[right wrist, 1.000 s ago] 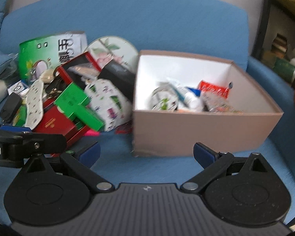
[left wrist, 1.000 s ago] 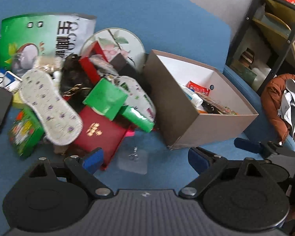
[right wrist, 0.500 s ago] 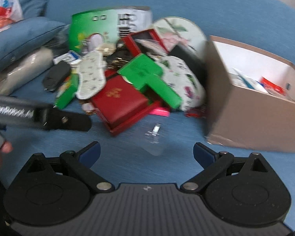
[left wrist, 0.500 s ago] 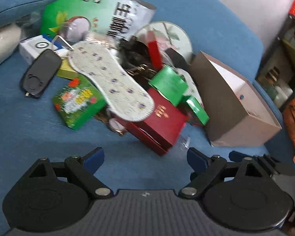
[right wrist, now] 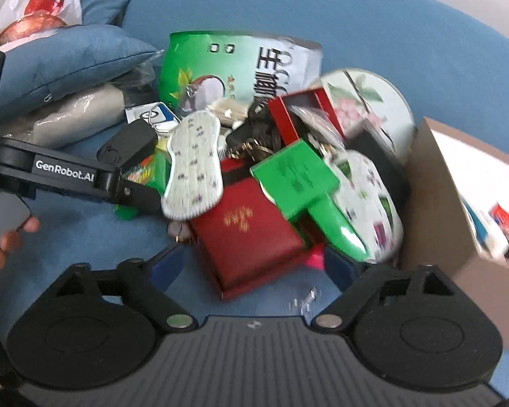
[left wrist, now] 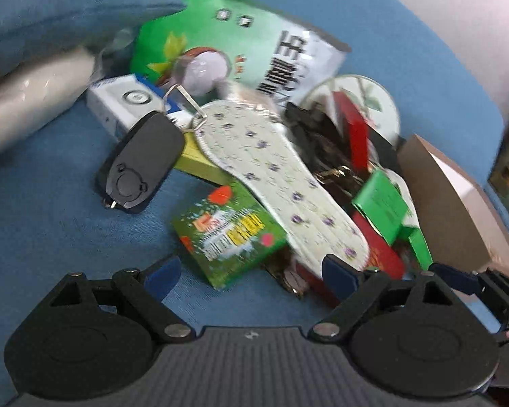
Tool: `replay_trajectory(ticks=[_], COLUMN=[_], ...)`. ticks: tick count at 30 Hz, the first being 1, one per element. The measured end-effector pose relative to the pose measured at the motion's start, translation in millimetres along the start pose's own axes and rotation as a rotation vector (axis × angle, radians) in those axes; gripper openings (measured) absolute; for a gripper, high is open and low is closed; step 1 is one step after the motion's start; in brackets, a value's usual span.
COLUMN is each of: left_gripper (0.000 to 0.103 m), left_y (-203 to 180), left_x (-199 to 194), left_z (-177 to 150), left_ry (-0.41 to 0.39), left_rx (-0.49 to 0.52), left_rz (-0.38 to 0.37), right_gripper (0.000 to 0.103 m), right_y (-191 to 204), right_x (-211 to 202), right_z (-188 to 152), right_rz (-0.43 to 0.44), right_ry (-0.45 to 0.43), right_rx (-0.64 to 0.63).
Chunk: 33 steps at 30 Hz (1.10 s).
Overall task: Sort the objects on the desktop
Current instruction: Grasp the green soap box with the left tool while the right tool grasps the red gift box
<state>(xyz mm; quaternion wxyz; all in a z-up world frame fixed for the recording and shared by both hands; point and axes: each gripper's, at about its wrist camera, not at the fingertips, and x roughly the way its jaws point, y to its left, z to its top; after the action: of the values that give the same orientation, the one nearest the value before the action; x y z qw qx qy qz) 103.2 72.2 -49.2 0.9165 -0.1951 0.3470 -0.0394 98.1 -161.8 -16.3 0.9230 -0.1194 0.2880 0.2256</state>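
A heap of small items lies on the blue seat (left wrist: 51, 224). In the left wrist view my left gripper (left wrist: 249, 271) stands open just short of a green printed box (left wrist: 227, 237). A flowered white insole (left wrist: 275, 183) lies over that box, with a black key fob (left wrist: 142, 166) to its left. In the right wrist view my right gripper (right wrist: 254, 266) has its jaws closing around a dark red gift box (right wrist: 247, 234); the pads do not touch it. A green carton (right wrist: 295, 176) lies on the red box. The brown cardboard box (right wrist: 437, 203) stands at the right.
At the back of the heap lie a green coconut bag (right wrist: 234, 64) and a round floral tin (right wrist: 366, 101). A blue cushion (right wrist: 68, 61) and a plastic bag (right wrist: 34, 3) sit far left. A clear adhesive hook (right wrist: 305, 302) lies under my right gripper. A person's fingers (right wrist: 13, 237) show at the left.
Both grippers moved left, away from the cardboard box, and closer to the heap. The right jaws have narrowed. The left view now centres on the green box and key fob.
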Motion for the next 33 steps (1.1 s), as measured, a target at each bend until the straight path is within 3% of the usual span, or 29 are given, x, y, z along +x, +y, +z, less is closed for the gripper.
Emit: replay_trajectory(ticks=[8,11,16,19,24,25,27,29,33], left_gripper=[0.092,0.091,0.073,0.044,0.033,0.033,0.034,0.036,0.057], left_y=[20.3,21.8,21.9,27.5,31.2,29.2,23.5,18.5,16.1], left_x=[22.3,25.2,23.3,20.9,7.6,5.1,2.0,0.7,1.1], left_z=[17.6,17.3,14.5,14.9,7.5,6.3,6.5,6.3,4.7], left_ry=[0.015,-0.019,-0.057,-0.046,0.0,0.01,0.033,0.037,0.048], left_rx=[-0.174,-0.177,-0.145,-0.154,-0.108,-0.088,-0.042,-0.025,-0.033], left_rz=[-0.017,-0.023,0.001,0.016,-0.053,-0.067,-0.1,-0.113,-0.136], right_gripper=[0.075,0.075,0.075,0.074,0.066,0.057,0.02,0.019,0.024], right_y=[4.6,9.8,12.9,13.3,14.4,16.6,23.4,21.9,12.9], right_x=[27.2,32.9,36.7,40.6,30.2,25.6,11.5,2.8,2.5], right_z=[10.7,10.5,11.5,12.3,12.4,11.4,13.8,17.5,17.9], right_rz=[0.022,0.011,0.009,0.003,0.01,0.014,0.003,0.002,-0.011], right_ry=[0.038,0.039,0.039,0.062,0.092,0.082,0.043,0.038,0.061], right_rx=[-0.083,-0.125,-0.16,-0.171,-0.155,-0.169,-0.209,-0.187,-0.17])
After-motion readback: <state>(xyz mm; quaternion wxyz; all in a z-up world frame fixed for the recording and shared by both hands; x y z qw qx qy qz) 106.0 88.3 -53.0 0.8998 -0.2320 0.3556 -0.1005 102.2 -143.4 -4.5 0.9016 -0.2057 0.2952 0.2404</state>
